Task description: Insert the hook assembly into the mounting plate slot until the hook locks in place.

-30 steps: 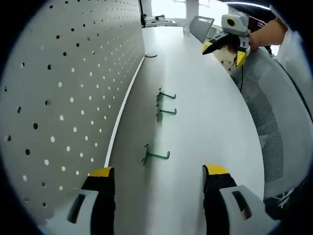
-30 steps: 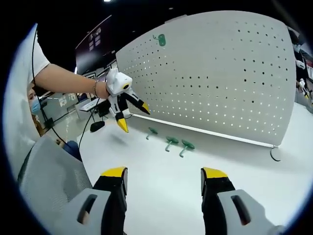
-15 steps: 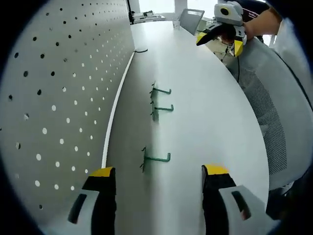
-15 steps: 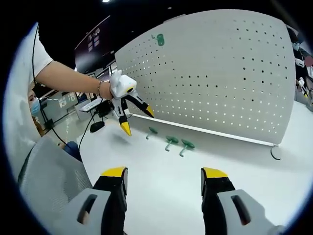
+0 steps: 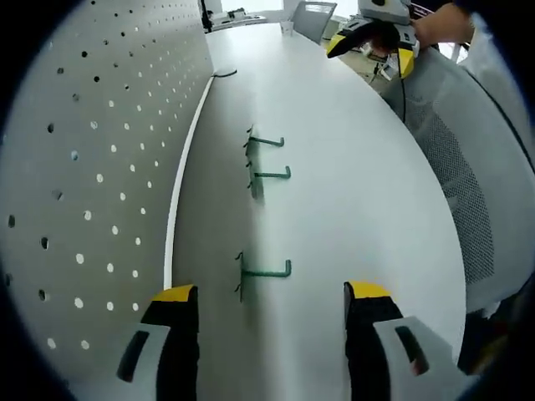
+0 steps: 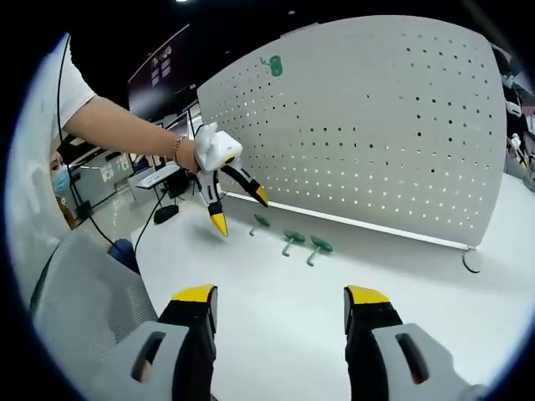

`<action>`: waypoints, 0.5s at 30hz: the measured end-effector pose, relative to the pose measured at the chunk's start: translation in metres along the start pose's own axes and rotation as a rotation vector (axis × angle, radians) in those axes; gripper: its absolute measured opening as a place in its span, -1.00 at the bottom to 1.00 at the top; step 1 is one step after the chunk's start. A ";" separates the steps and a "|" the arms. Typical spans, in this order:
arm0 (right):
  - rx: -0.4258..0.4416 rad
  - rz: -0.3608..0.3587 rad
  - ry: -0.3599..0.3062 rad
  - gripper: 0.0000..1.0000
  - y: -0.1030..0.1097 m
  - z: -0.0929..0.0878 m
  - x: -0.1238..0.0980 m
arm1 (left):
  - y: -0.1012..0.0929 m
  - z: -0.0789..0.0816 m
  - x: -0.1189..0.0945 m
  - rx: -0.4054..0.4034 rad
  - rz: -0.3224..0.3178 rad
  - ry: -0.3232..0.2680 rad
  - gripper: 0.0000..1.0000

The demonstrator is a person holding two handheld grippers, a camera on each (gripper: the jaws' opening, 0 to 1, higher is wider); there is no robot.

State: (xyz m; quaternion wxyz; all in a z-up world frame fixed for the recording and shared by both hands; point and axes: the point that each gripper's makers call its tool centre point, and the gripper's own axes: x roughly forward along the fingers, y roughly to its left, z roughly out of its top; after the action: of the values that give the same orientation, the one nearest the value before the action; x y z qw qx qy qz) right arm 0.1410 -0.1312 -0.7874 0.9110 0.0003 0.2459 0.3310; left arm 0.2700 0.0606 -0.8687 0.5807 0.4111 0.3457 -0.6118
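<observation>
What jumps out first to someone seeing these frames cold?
The big white pegboard standing upright along the table's far edge, dotted with holes. Next, three green hooks lying in a row on the white table in front of it, none held. Then the left gripper, jaws open, hanging above the table near the end hook of the row, a person's hand on it.

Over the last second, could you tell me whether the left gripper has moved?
Yes. In the right gripper view the left gripper has come rightward and down, closer to the green hooks beside the pegboard.
</observation>
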 end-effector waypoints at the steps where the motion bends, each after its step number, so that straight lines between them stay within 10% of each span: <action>1: 0.000 0.000 0.001 0.19 0.000 0.000 0.000 | 0.000 0.000 0.001 0.002 -0.001 0.003 0.46; 15: 0.005 -0.006 -0.001 0.16 -0.001 0.001 -0.001 | 0.000 -0.008 0.010 -0.014 -0.013 0.027 0.40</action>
State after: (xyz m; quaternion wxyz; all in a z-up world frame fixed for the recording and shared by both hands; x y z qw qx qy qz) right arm 0.1413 -0.1324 -0.7864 0.9122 0.0019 0.2460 0.3278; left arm 0.2711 0.0633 -0.8814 0.5748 0.4130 0.3604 -0.6075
